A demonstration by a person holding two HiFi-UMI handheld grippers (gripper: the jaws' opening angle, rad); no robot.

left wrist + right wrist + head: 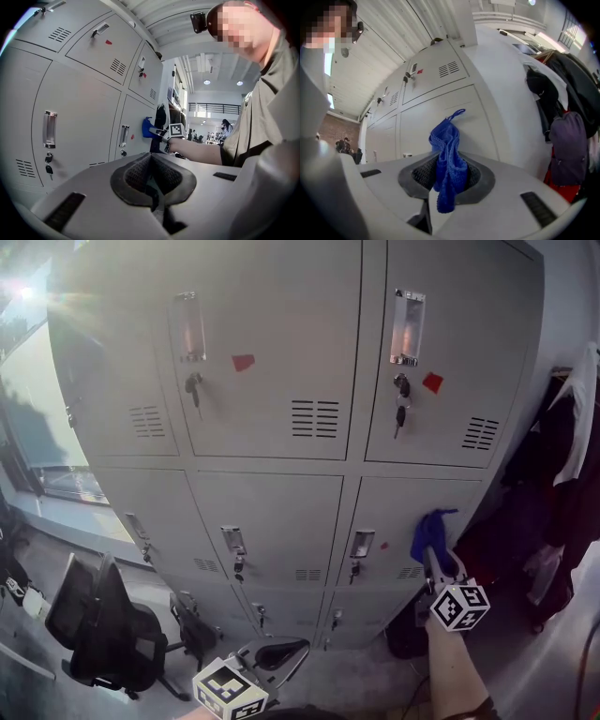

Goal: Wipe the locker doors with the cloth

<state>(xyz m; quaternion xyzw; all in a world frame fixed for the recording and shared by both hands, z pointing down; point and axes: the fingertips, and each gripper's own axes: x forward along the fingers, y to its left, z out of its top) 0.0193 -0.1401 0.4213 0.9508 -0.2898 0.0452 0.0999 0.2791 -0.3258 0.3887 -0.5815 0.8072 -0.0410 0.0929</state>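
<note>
My right tongs [449, 182] are clamped on a blue terry cloth [447, 157]. The cloth stands up between the two dark padded jaws, one short end hangs down below them, and a small loop sticks out at its top. Straight ahead of these tongs is the grey metal locker bank [272, 352]. In the head view the cloth [429, 532] is at the upper right part of the right door in the middle row [398, 507], very near the outer edge of the bank. The left gripper view shows it right at the door surface, but I cannot tell if it really touches. A small recessed metal handle [362, 543] with a key under it is to the left of the right tongs, on the same door.

My left tongs [152, 182] are lower and further left, away from the doors. Their jaws are together, pad against pad, with nothing between them. Ahead of them and to the left is another door with a metal handle [49, 129] and hanging keys.

To the right of the right tongs, dark coats and a purple bag [568, 150] hang beside the locker. To the left of the left tongs stands a black office chair [103, 624].
</note>
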